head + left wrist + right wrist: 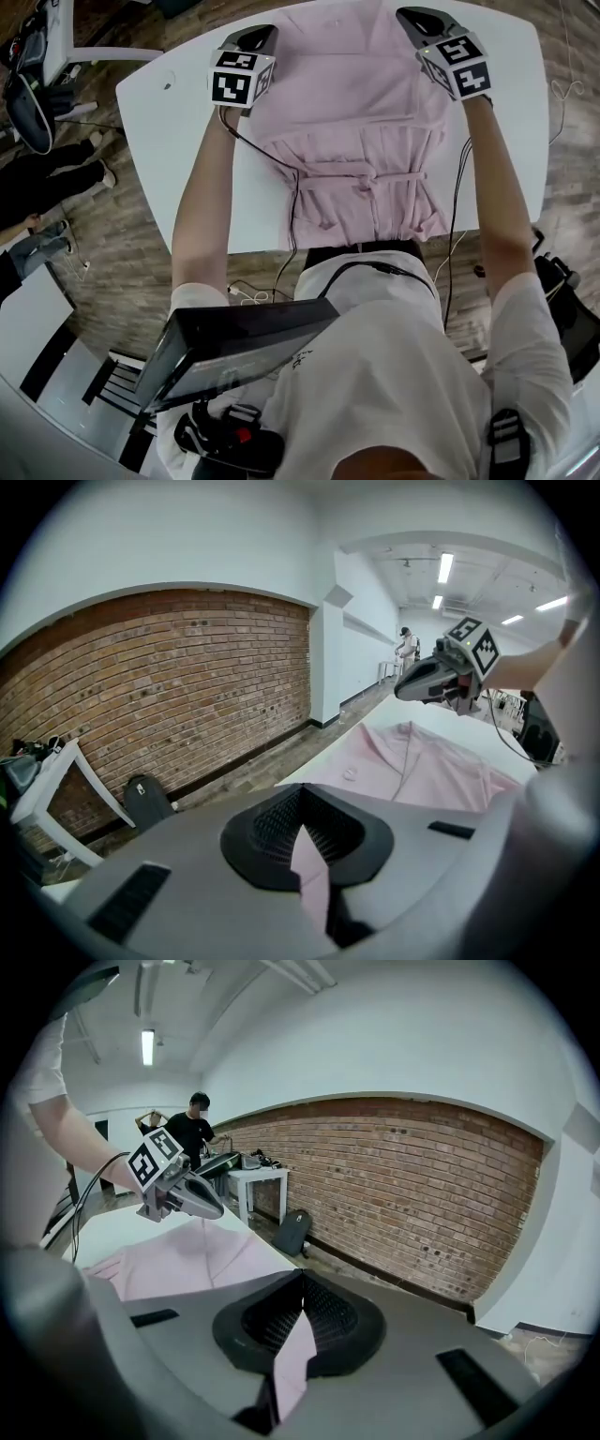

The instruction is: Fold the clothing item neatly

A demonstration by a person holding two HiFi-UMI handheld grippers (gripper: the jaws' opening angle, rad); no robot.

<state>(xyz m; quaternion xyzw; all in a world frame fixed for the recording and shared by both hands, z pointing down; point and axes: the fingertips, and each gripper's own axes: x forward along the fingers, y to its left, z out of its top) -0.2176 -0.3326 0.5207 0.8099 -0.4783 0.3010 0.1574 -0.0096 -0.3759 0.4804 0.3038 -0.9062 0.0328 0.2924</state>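
Fabric fills both pinches: your left gripper (253, 37) and your right gripper (422, 21) each have their jaws closed tight on a fold of the pink garment (352, 122). A sliver of pink cloth shows between the black pads in the left gripper view (305, 841) and likewise in the right gripper view (298, 1326).

The garment lies lengthwise on the white table (178, 122). Its top end is at the far side, between your two grippers. Its waist tie (370, 175) is nearer you, and the lower part hangs over the near edge against your body. You hold it at the two far corners, about where the shoulders are, one on each side, and the cloth between them looks fairly flat with a few soft creases.

By my reading, you are at the laying-out stage or the very start of the first fold. The garment is gripped at the top but not yet doubled over, and no folded layer shows anywhere.

For the next move, work both hands as a pair.
- Hold both pinches firm and the same width apart, so the top edge stays straight.
- Carry the two corners level with each other so the cloth neither twists nor bunches at the tie.
- If you fold toward yourself, watch the overhang, because the hanging part can drag the body of the garment off the near edge.
- Release only once the layer lies square.
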